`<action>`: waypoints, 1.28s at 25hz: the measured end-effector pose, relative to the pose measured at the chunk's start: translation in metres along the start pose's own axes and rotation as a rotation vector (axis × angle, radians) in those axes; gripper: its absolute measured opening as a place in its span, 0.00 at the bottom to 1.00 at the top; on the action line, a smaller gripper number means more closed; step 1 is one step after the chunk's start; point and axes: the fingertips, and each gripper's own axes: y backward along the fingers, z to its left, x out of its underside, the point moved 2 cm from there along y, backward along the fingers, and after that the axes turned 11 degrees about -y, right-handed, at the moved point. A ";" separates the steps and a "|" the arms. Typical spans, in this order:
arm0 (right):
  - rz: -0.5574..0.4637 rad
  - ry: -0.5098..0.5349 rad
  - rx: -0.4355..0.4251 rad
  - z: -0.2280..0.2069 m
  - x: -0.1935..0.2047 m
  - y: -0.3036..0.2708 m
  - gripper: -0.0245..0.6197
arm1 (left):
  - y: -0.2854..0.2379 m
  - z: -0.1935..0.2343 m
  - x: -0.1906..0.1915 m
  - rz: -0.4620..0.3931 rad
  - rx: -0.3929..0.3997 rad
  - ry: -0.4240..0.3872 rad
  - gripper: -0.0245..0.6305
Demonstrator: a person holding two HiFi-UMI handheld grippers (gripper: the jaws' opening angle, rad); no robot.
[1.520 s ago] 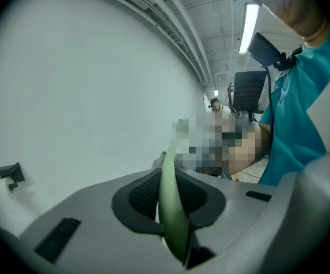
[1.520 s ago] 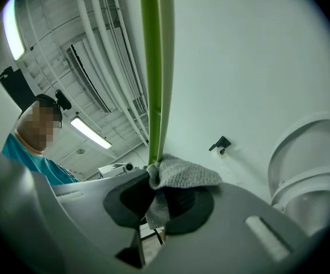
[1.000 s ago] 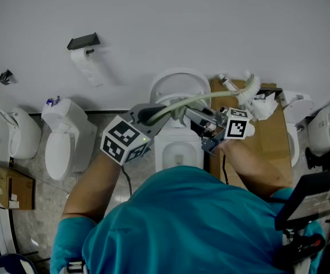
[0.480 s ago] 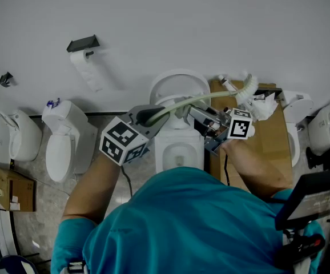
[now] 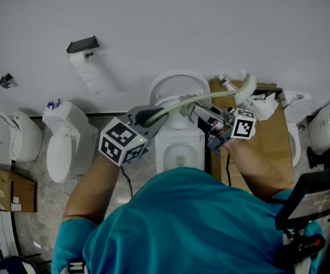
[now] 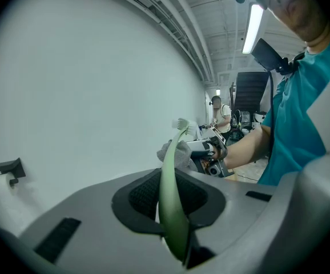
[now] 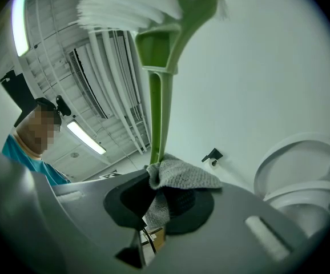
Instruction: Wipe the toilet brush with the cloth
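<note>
The toilet brush has a long pale green handle (image 5: 202,99) and white bristles (image 5: 247,87). My left gripper (image 5: 149,116) is shut on the handle's near end, and the handle (image 6: 170,198) runs up out of its jaws toward the bristle head (image 6: 181,123). My right gripper (image 5: 198,112) is shut on a grey cloth (image 5: 183,108) that is wrapped against the handle about midway along. In the right gripper view the cloth (image 7: 179,178) bunches between the jaws of the right gripper (image 7: 159,201), against the green handle (image 7: 159,113), with the bristles (image 7: 125,4) overhead.
A white toilet (image 5: 178,90) stands directly below the brush, against the wall. More toilets sit at the left (image 5: 62,147) and right (image 5: 299,124). A paper roll holder (image 5: 84,43) is on the wall. Brown cardboard (image 5: 268,136) lies on the floor at the right.
My right gripper and the cloth have slid a little along the handle toward the bristle end. The left gripper and the brush have stayed put.
</note>
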 end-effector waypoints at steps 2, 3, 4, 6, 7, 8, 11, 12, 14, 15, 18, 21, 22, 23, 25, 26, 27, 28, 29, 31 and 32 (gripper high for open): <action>-0.005 0.003 0.003 0.000 -0.002 0.002 0.09 | 0.001 0.001 0.000 0.002 0.000 0.000 0.13; -0.008 0.004 0.004 0.000 -0.003 0.002 0.09 | 0.001 0.001 0.000 0.002 0.000 0.000 0.13; -0.011 0.005 0.005 0.000 -0.004 0.003 0.09 | 0.001 0.001 0.000 0.002 -0.001 0.000 0.13; -0.016 0.009 0.007 0.000 -0.006 0.005 0.09 | 0.002 0.002 0.000 0.001 -0.002 0.000 0.13; -0.018 0.011 0.008 0.000 -0.007 0.006 0.09 | 0.002 0.002 0.000 0.001 -0.002 0.000 0.13; -0.021 0.013 0.009 -0.001 -0.008 0.007 0.09 | 0.002 0.002 0.001 0.002 -0.002 0.001 0.13; -0.028 0.018 0.011 0.000 -0.010 0.010 0.09 | 0.003 0.002 0.001 0.003 -0.001 0.003 0.13; -0.031 0.020 0.011 0.000 -0.012 0.010 0.09 | 0.004 0.002 0.001 0.004 -0.001 0.003 0.13; -0.038 0.024 0.013 0.000 -0.014 0.013 0.09 | 0.004 0.003 0.001 0.005 -0.001 0.000 0.13; -0.042 0.026 0.014 0.000 -0.015 0.014 0.09 | 0.004 0.003 0.001 0.005 -0.001 -0.001 0.13; -0.057 0.031 0.019 -0.001 -0.019 0.021 0.09 | 0.004 0.003 0.002 0.008 -0.002 0.000 0.13; -0.073 0.035 0.026 -0.001 -0.023 0.028 0.09 | 0.005 0.002 0.004 0.010 -0.005 0.003 0.13; -0.080 0.038 0.029 -0.001 -0.024 0.030 0.09 | 0.006 0.002 0.004 0.010 -0.006 0.004 0.13; -0.086 0.040 0.031 -0.001 -0.026 0.033 0.09 | 0.006 0.003 0.005 0.011 -0.007 0.005 0.13; -0.098 0.045 0.035 -0.001 -0.029 0.037 0.09 | 0.008 0.003 0.005 0.012 -0.007 0.005 0.13; -0.104 0.046 0.037 0.000 -0.031 0.039 0.09 | 0.008 0.003 0.006 0.012 -0.007 0.005 0.13; -0.109 0.048 0.039 0.000 -0.032 0.042 0.09 | 0.008 0.003 0.006 0.013 -0.006 0.006 0.13; -0.117 0.050 0.041 0.001 -0.033 0.046 0.09 | 0.008 0.002 0.006 0.013 -0.006 0.006 0.13; -0.125 0.051 0.043 0.001 -0.035 0.050 0.09 | 0.008 0.001 0.006 0.014 -0.006 0.006 0.13; -0.144 0.054 0.048 0.002 -0.039 0.059 0.09 | 0.007 -0.001 0.005 0.016 -0.007 0.008 0.13; -0.152 0.057 0.051 0.003 -0.041 0.063 0.09 | 0.007 0.000 0.006 0.016 -0.007 0.010 0.13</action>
